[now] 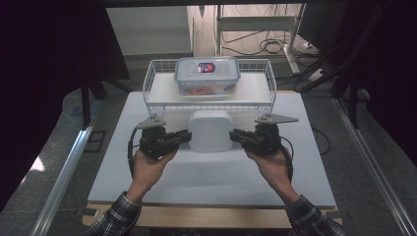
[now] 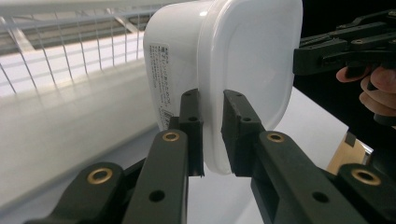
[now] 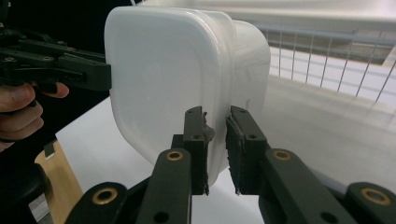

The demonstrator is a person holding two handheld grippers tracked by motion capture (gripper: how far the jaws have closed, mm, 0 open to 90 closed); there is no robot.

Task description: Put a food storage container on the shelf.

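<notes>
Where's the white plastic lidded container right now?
High view: the white plastic lidded container sits mid-table, just in front of the white wire basket, gripped at its rim between the left hand-held gripper and the right hand-held gripper.

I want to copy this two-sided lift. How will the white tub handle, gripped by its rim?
The white tub probably is light, its thin rim flexing slightly. Smooth plastic may slip, so the left gripper and right gripper should stay level.

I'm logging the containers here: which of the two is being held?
The opaque white plastic container, gripped at its rim by the left tool and right tool. The clear lidded container sits untouched in the white wire basket.
</notes>
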